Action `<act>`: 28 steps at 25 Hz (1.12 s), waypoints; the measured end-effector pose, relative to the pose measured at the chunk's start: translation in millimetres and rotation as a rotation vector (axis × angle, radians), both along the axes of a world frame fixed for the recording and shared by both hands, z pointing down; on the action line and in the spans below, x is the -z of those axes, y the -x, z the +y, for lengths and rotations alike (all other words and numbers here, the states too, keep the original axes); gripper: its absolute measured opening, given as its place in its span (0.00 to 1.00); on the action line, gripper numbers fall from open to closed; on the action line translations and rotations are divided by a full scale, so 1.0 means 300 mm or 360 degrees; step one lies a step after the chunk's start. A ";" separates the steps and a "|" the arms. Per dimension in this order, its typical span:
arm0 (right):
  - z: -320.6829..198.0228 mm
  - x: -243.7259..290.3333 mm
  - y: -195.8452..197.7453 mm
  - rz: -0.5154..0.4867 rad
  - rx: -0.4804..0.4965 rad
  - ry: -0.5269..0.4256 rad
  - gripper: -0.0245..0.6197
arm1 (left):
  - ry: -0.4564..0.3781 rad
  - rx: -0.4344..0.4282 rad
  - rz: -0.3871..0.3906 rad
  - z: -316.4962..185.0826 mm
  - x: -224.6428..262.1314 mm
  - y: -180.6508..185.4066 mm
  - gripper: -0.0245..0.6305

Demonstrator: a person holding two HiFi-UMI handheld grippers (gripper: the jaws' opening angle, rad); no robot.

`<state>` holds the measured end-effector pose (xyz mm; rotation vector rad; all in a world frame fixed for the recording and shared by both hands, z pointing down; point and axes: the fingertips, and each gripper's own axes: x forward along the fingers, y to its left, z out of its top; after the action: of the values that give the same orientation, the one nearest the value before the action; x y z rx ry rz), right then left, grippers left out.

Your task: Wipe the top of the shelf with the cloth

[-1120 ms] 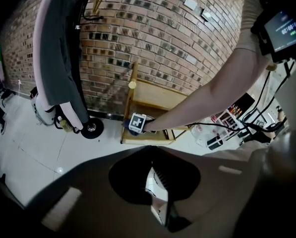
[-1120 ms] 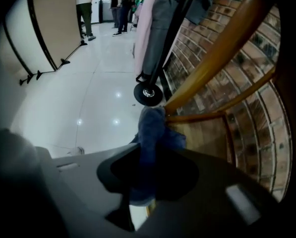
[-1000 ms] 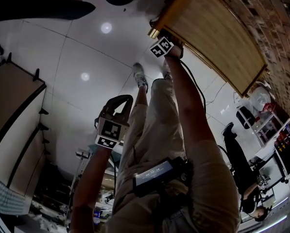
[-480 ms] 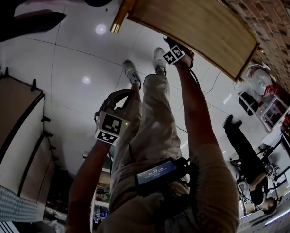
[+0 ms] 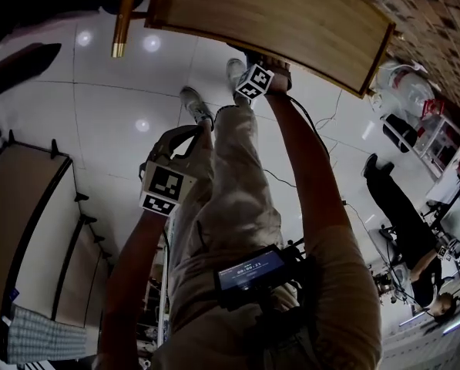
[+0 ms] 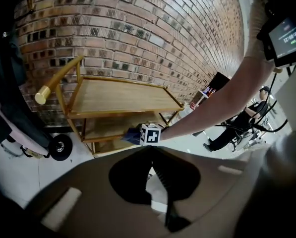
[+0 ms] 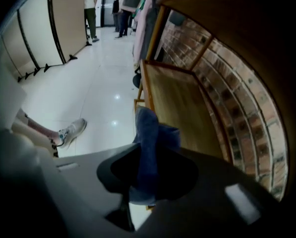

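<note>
shelf (image 6: 123,95) before brick wall (image 6: 138,38) | cloth (image 7: 150,133) in right gripper (image 7: 147,158), below shelf top | left gripper (image 6: 150,155) well behind

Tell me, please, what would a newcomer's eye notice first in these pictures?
The blue cloth stands out first, pinched in the right tongs and held out toward the wooden shelf that stands against the brick wall. The left tongs hang shut and empty beside the person's leg.
</note>
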<state>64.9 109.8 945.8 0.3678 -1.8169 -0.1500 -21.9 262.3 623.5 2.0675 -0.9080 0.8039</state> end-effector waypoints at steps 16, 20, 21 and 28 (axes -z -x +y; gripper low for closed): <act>-0.064 -0.011 -0.186 0.0015 -0.0041 0.0134 0.16 | 0.0018 0.0018 0.0015 -0.090 -0.012 -0.173 0.04; -0.076 -0.014 -0.432 0.0133 -0.0197 0.0164 0.16 | -0.0011 0.0056 0.0029 -0.121 -0.007 -0.168 0.04; -0.076 -0.014 -0.484 0.0160 -0.0227 0.0164 0.16 | -0.0006 0.0070 0.0030 -0.118 -0.013 -0.162 0.04; -0.061 -0.020 -0.770 0.0326 -0.0334 0.0133 0.16 | 0.0014 0.0047 0.0008 -0.083 -0.028 -0.122 0.04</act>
<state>295.7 91.5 951.8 0.4643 -1.5671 0.0338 14.6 237.4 632.1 2.0426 -0.9286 0.7856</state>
